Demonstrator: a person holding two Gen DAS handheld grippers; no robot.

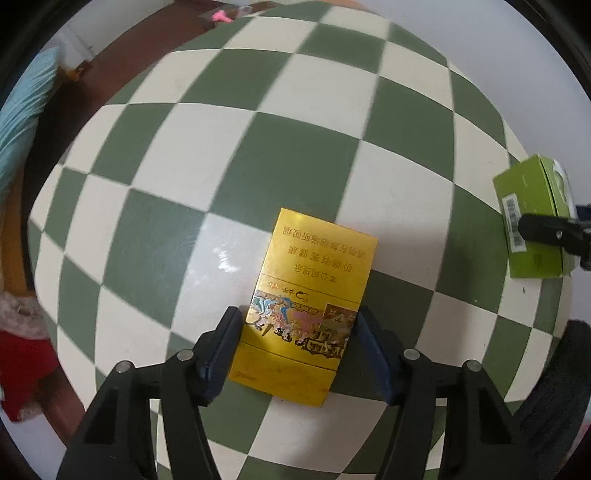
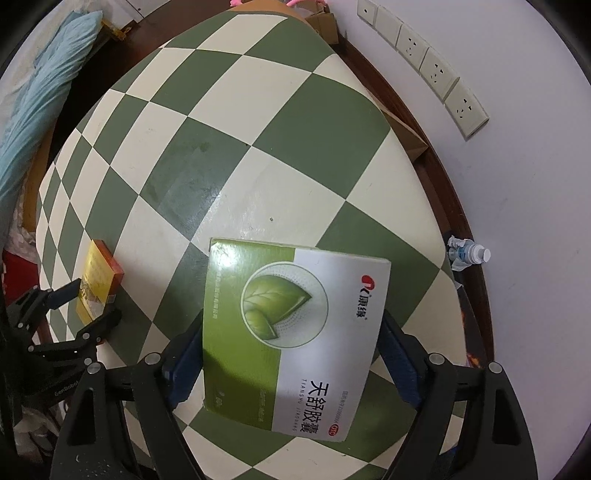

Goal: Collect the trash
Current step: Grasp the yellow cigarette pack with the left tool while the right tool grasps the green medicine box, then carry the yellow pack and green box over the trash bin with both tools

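Observation:
A yellow cigarette pack lies flat on the green-and-white checkered table. My left gripper points down over its near half, and its blue pads sit against the pack's two long edges. The right wrist view shows the same pack between the left gripper's fingers. A green-and-white medicine box lies flat near the table's edge. My right gripper straddles it. The box's top edge hides one pad tip and a thin gap shows at the other. One right finger shows against the box in the left wrist view.
A crumpled plastic bottle lies on the brown floor by the white wall, below a row of sockets. Light blue fabric lies beyond the table's far left edge. Red cloth sits low left. A cardboard box stands at the far end.

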